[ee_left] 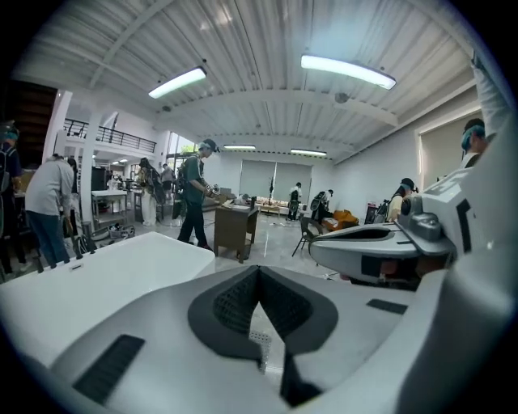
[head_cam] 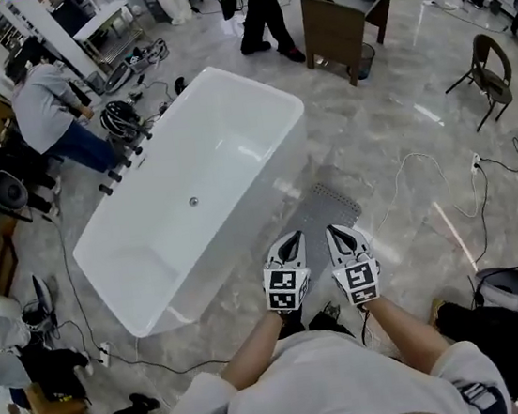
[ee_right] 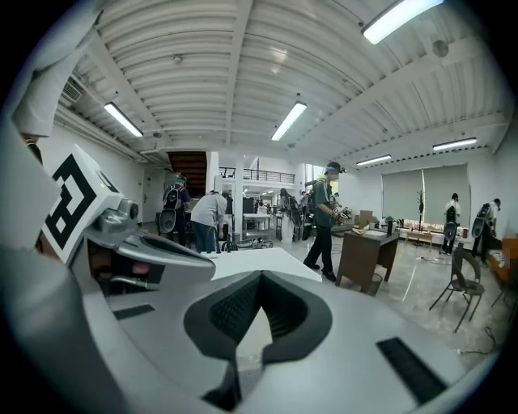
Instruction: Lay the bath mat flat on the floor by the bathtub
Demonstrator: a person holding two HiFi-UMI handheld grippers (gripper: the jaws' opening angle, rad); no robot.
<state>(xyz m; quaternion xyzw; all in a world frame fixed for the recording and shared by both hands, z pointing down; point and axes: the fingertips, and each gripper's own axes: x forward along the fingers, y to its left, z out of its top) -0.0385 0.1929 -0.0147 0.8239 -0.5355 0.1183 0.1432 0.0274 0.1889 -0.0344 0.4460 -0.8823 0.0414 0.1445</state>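
The grey bath mat (head_cam: 324, 210) lies flat on the marble floor along the right side of the white bathtub (head_cam: 200, 176); its far end is dotted with holes. Both grippers hang side by side above the mat's near end. My left gripper (head_cam: 292, 239) is shut with nothing in it, and so is my right gripper (head_cam: 336, 231). In the left gripper view the jaws (ee_left: 259, 272) meet at the tips, and a strip of the perforated mat (ee_left: 259, 338) shows far below through the gap. In the right gripper view the right gripper (ee_right: 261, 280) is likewise shut and empty, with the tub (ee_right: 259, 263) beyond.
A brown cabinet (head_cam: 343, 15) stands past the tub and a chair (head_cam: 489, 67) at the far right. Cables (head_cam: 425, 170) run over the floor to the right of the mat. People stand at the far left (head_cam: 52, 110) and far middle (head_cam: 261, 7). Bags (head_cam: 512, 296) lie at the lower right.
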